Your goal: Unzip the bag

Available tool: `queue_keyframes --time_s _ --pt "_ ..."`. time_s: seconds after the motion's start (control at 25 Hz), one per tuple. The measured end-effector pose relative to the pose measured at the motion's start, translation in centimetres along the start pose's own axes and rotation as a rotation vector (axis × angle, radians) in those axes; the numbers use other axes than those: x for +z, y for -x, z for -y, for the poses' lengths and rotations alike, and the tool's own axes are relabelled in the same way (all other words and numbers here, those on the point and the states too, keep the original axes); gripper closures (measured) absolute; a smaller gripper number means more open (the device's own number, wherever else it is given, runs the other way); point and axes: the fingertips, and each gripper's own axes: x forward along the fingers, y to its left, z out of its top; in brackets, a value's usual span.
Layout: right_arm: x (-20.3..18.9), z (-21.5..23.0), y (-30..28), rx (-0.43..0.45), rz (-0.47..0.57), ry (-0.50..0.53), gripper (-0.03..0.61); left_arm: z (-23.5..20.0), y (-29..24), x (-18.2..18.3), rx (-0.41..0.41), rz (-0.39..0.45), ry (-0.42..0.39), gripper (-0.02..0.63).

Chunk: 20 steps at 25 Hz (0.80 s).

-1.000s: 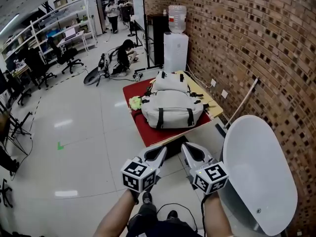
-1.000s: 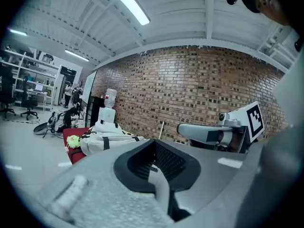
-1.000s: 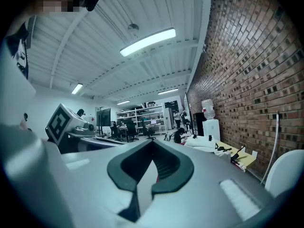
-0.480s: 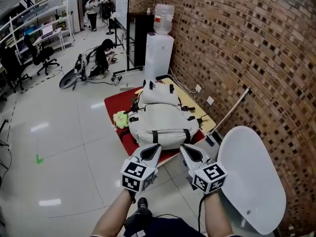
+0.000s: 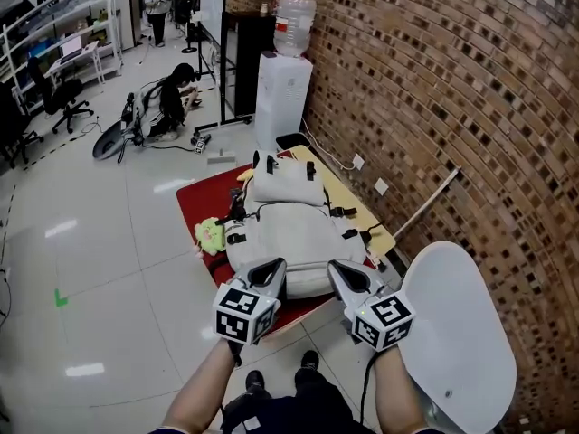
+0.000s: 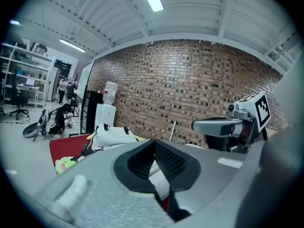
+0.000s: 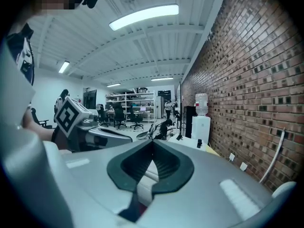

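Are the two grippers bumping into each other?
Apart. The head view shows the left gripper and right gripper side by side, with a strip of the white fabric backpack visible in the gap between them.

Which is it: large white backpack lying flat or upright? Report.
Lying flat. In the head view the large white backpack lies broad side up on the red mat. Whether its zip is open cannot be told.

You can read no words or numbers here. The water bottle [image 5: 296,25] at the upper middle has a red label [image 5: 286,23], too small to read. Your left gripper [image 5: 275,267] and right gripper [image 5: 337,268] carry only black-and-white square markers.
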Motion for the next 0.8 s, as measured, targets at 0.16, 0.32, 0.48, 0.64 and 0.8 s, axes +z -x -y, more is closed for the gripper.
queue_keyframes --time_s 0.16,0.32,0.48,0.64,0.8 --pt "0.5 2.9 -2.9 0.073 0.02 0.012 0.572 -1.7 -2.7 1.0 0.059 0.001 -0.01 0.612" --pt "0.9 5.6 -5.2 0.167 0.043 0.018 0.572 -2.8 -4.8 1.2 0.141 -0.022 0.013 0.612" --pt "1.4 8.0 -7.3 0.261 0.05 0.019 0.572 -4.3 -6.4 1.3 0.249 -0.059 0.024 0.611" --pt "1.5 8.6 -9.7 0.366 0.024 0.079 0.572 -6.0 -7.2 1.1 0.333 -0.094 0.027 0.611" --pt "1.4 8.0 -12.5 0.441 -0.002 0.108 0.572 -8.4 -7.5 0.0 0.386 -0.136 0.04 0.611"
